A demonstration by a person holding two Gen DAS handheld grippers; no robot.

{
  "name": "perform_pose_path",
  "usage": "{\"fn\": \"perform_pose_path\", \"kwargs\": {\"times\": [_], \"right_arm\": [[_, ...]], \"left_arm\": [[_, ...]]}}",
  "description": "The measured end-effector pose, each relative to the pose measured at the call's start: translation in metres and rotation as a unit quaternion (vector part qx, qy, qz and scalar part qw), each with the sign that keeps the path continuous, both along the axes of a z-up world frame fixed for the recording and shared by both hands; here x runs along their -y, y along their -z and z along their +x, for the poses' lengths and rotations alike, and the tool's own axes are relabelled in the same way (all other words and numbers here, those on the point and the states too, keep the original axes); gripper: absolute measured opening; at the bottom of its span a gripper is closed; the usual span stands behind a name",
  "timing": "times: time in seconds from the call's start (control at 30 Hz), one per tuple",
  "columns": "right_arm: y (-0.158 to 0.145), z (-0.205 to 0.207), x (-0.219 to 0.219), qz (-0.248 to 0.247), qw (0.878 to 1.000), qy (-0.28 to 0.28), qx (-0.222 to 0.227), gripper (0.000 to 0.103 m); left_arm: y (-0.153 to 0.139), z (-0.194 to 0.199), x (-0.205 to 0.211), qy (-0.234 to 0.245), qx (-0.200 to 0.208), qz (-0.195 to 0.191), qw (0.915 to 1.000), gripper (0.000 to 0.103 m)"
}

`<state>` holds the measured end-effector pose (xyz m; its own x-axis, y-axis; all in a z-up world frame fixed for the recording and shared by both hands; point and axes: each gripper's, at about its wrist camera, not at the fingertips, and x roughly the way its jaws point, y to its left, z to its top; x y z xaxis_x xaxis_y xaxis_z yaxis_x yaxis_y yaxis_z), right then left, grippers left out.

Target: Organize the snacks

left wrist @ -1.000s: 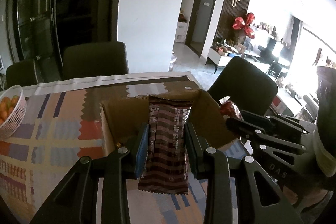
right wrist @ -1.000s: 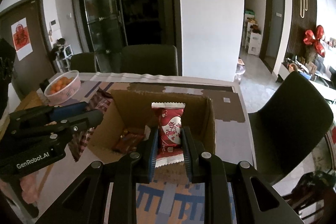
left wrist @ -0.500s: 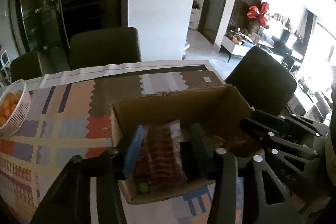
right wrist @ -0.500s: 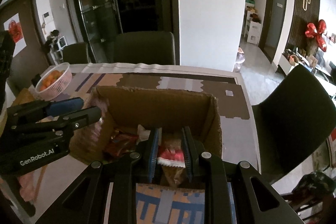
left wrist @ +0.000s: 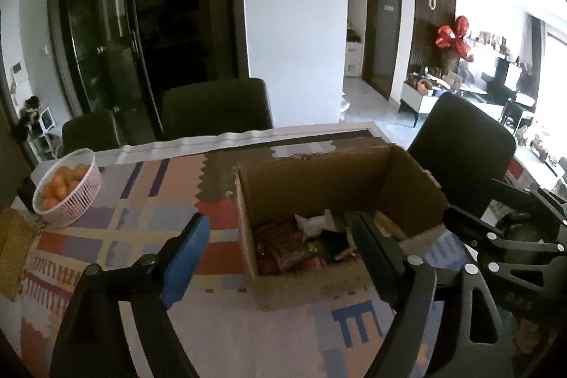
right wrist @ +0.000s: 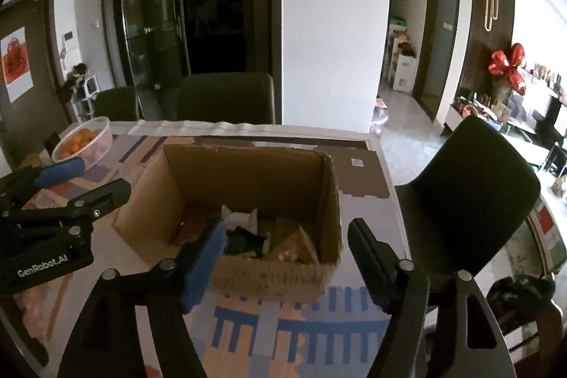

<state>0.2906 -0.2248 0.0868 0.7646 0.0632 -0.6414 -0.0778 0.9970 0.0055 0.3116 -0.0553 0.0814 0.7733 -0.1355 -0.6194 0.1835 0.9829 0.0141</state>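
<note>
An open cardboard box [left wrist: 312,179] [right wrist: 248,172] stands on the patterned tablecloth and holds several snack packets [left wrist: 283,247] [right wrist: 248,232]. My left gripper [left wrist: 276,236] hovers in front of the box's near-left corner; its jaws are opening and nothing is between them. My right gripper [right wrist: 287,236] hangs before the box's near wall, jaws also opening, with nothing held. Each gripper shows at the edge of the other's view: the right gripper [left wrist: 496,236] beside the box's right, the left gripper [right wrist: 71,190] on the box's left.
A pink basket of oranges [left wrist: 67,190] [right wrist: 83,142] sits at the table's far left. Dark chairs [left wrist: 216,108] stand behind the table, and another chair [right wrist: 471,179] stands at its right side. The table's right edge lies close to the box.
Both grippers let go of their packets, the dark brown one and the red one, which dropped into the box. The jaws have spread wide and both grippers have drawn back from the box.
</note>
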Motion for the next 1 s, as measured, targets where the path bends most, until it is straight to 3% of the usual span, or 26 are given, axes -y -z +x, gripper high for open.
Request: {"fn": "perform_pose_path", "kwargs": {"times": [0.13, 0.47, 1.0], "right_arm": [[-0.006, -0.024, 0.004, 0.003, 1.0, 0.01, 0.02, 0.078], [-0.016, -0.081, 0.003, 0.003, 0.998, 0.012, 0.061, 0.081], [-0.007, -0.145, 0.005, 0.013, 0.998, 0.011, 0.061, 0.082]], "left_arm": [[-0.005, -0.026, -0.002, -0.001, 0.016, -0.001, 0.9999, 0.094], [-0.015, -0.09, -0.006, -0.001, 0.055, 0.008, 0.9984, 0.099], [-0.014, -0.151, -0.007, -0.001, 0.07, 0.007, 0.9975, 0.103]]}}
